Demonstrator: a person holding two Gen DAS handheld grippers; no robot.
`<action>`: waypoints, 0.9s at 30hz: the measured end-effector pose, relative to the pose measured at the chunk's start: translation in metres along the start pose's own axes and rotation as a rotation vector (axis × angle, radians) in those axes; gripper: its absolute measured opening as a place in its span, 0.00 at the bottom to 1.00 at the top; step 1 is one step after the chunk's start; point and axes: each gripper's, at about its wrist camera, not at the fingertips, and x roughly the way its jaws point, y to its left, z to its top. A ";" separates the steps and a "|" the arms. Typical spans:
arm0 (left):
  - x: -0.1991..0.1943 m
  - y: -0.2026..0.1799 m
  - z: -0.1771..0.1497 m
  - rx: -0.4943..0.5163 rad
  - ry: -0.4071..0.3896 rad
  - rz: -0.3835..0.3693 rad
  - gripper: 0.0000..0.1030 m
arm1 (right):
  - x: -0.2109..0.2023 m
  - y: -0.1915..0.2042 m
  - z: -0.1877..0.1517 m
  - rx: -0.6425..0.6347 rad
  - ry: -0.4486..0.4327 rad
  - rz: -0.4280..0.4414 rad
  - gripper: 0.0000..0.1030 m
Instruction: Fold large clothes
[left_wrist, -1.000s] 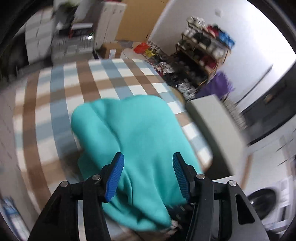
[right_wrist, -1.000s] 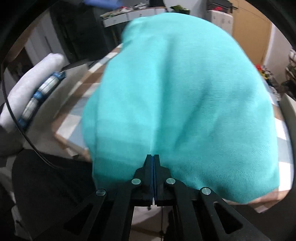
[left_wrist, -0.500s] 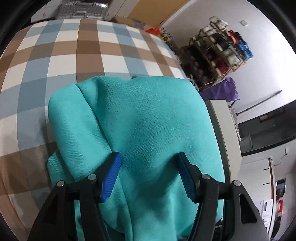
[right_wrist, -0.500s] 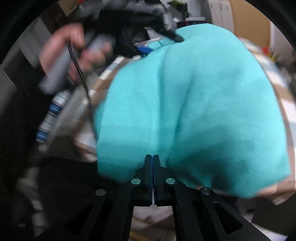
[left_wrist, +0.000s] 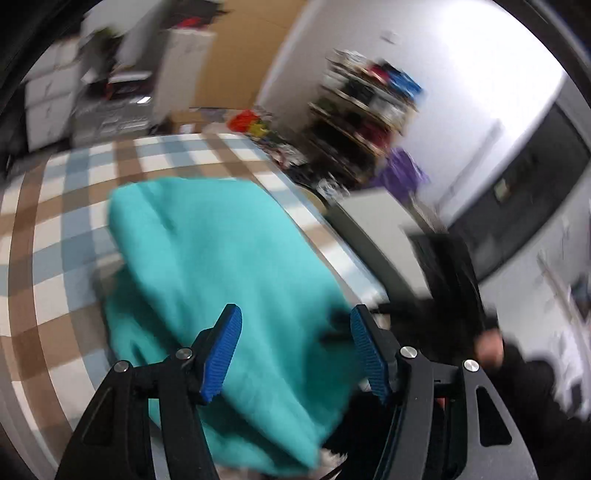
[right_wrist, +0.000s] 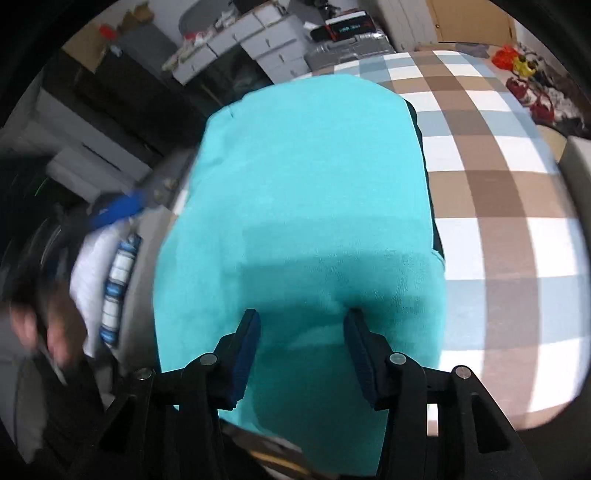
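A teal garment (left_wrist: 221, 266) lies folded on the checked tablecloth (left_wrist: 55, 236), its near end hanging over the table edge. My left gripper (left_wrist: 295, 350) is open above the garment's near end, holding nothing. In the right wrist view the same teal garment (right_wrist: 310, 206) fills the middle, lying along the table's left edge. My right gripper (right_wrist: 301, 350) is open over its near end, with the cloth below the blue pads (right_wrist: 245, 347).
The checked table (right_wrist: 498, 206) stretches to the right. A shoe rack (left_wrist: 362, 110) and a grey cabinet (left_wrist: 376, 229) stand beyond the table. Drawers and boxes (right_wrist: 266, 40) stand at the back. A hand (right_wrist: 37, 328) shows at left.
My right gripper was shut on the garment's edge and has opened, letting it go. The garment has settled on the table. My left gripper has pulled back and up, still open.
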 end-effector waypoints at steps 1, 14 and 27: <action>0.008 -0.008 -0.012 0.003 0.019 -0.023 0.55 | 0.002 -0.004 -0.001 0.017 -0.005 0.028 0.47; 0.075 0.040 -0.081 -0.094 0.127 0.100 0.27 | 0.007 -0.030 0.006 0.158 0.044 0.131 0.00; 0.070 0.059 -0.081 -0.249 0.087 0.033 0.03 | 0.080 0.104 0.111 -0.433 0.158 -0.393 0.30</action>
